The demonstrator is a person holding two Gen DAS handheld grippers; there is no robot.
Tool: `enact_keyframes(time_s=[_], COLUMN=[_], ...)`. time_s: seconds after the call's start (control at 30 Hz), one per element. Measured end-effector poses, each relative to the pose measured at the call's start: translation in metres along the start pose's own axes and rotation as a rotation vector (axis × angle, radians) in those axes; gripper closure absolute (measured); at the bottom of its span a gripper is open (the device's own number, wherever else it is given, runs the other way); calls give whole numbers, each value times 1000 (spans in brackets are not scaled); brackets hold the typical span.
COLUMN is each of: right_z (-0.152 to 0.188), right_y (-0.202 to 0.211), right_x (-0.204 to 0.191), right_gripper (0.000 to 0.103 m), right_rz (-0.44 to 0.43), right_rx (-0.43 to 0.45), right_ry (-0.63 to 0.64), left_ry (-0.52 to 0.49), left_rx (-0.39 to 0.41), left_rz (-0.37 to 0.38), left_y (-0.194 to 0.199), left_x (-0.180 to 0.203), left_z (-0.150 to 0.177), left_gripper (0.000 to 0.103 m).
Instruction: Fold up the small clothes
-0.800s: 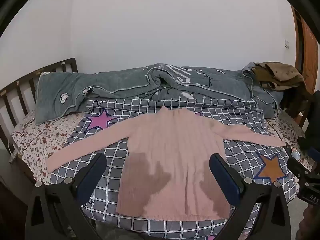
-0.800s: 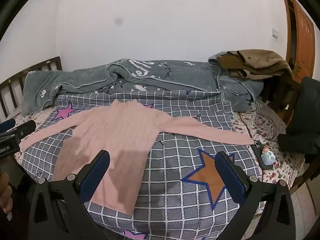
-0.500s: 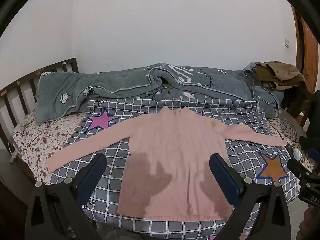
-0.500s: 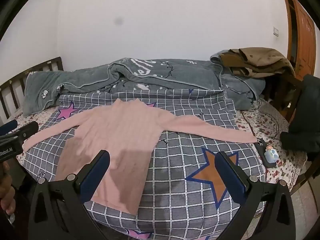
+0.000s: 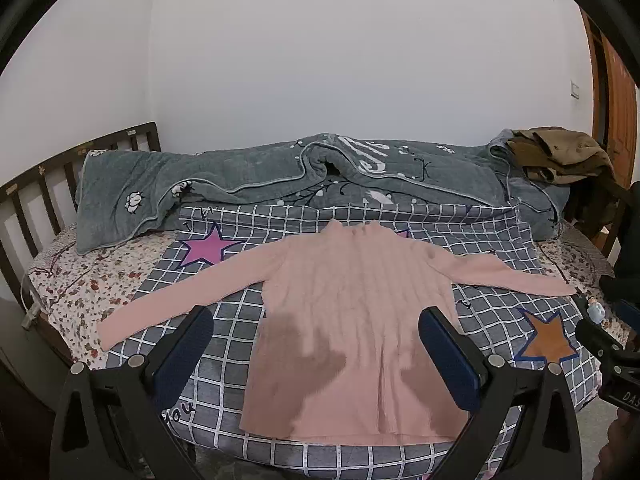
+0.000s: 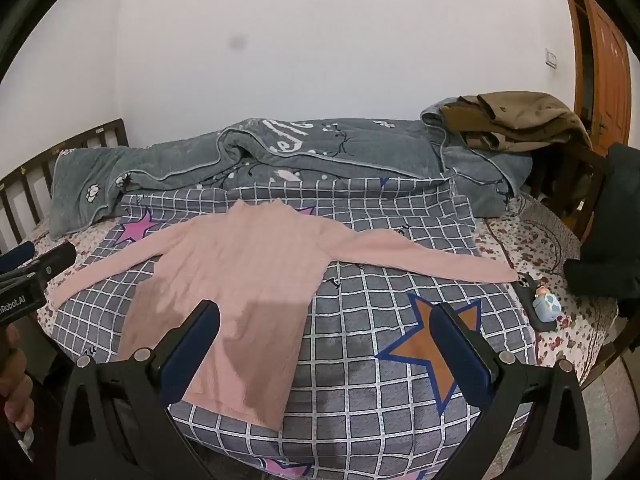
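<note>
While spread flat with both sleeves out on the checked blanket (image 5: 280, 452) of the bed (image 6: 560, 240): pink sweater (image 5: 352, 320), hem toward the cameras. Above its hem, not touching: left claw (image 5: 316, 344), wide, holding nothing. Over the orange star (image 6: 428, 344), beside the sweater: right claw (image 6: 326, 340), wide too, also holding nothing.
</note>
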State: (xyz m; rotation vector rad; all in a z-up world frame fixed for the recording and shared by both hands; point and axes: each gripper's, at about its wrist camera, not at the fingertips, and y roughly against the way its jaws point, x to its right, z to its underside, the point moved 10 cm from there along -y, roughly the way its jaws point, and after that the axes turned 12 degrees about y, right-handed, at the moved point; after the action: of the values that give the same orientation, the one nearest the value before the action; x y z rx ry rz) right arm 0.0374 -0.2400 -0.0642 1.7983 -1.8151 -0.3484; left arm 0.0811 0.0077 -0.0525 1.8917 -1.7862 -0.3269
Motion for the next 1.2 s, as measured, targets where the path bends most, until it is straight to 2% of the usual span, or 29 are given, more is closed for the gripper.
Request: enact_keyframes(time_s=[1.2], right_z=[-2], right_y=[6], right_x=[2], right_gripper=[0], right_rz=[0], right_rx=[16], right_ry=[-18], left_ry=[-6], left_rx=[-1], left_rz=[-1], left_y=[-1], left_x=[3], left_z=[1], left_gripper=[0])
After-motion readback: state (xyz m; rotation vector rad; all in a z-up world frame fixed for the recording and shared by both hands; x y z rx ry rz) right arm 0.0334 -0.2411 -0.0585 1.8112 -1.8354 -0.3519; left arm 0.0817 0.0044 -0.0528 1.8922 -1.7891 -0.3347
